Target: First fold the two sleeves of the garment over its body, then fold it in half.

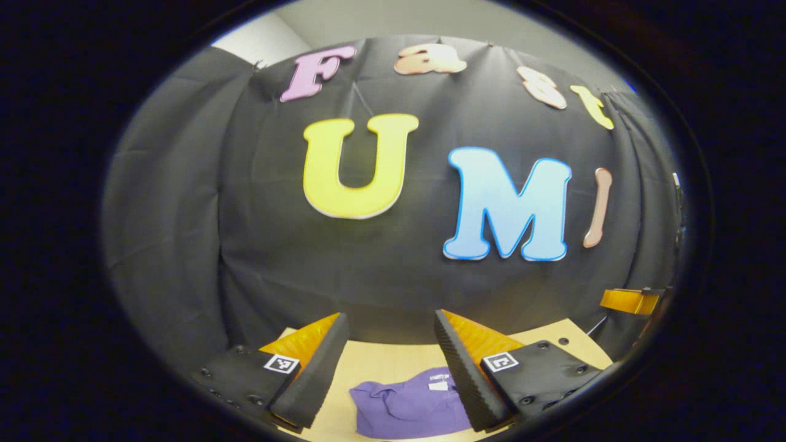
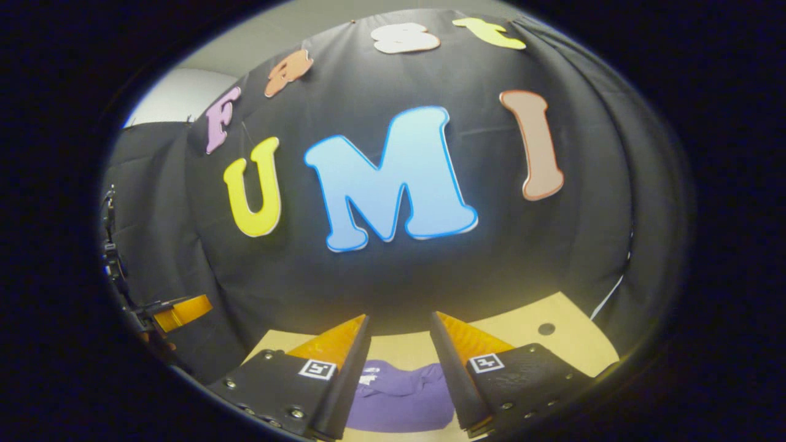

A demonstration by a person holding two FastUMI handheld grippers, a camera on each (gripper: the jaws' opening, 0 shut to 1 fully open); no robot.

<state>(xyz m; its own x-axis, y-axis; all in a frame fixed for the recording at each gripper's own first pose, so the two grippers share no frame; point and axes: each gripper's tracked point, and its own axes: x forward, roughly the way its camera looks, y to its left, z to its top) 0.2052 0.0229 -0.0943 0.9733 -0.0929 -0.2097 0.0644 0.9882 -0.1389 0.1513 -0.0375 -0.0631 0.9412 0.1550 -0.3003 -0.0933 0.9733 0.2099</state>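
Two grippers, both spread apart and holding nothing, hang above the table. Your left gripper (image 1: 392, 368) frames the purple garment (image 1: 408, 408) below and ahead, between its fingers; your right gripper (image 2: 399, 368) frames it (image 2: 399, 396) the same way. It lies bunched on the tan table (image 1: 381, 359), long axis unclear, so neither hand looks nearer. Farther off, the left gripper view catches the other gripper (image 1: 632, 301) at its right edge; the right gripper view shows a table hole (image 2: 546, 329).
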